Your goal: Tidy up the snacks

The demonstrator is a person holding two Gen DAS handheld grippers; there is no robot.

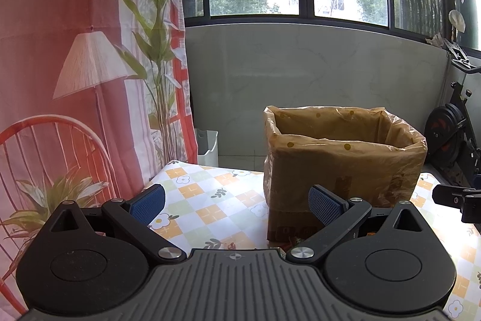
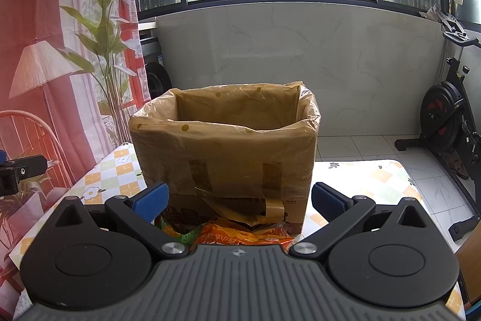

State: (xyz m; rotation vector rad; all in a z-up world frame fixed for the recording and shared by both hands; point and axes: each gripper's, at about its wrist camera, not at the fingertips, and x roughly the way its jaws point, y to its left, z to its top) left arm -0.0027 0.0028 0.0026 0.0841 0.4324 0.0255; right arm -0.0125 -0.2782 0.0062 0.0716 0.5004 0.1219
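The right gripper (image 2: 237, 199) hangs with jaws apart above the snack packets (image 2: 240, 233), probably lined up to grab 1. The left gripper (image 1: 237, 205), also spread wide, holds nothing. The plastic-lined cardboard box (image 2: 222, 152) stands behind the packets; its contents are hidden

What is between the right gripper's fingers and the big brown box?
Snack packets: an orange one and a green one lie before the lined cardboard box, in the right wrist view.
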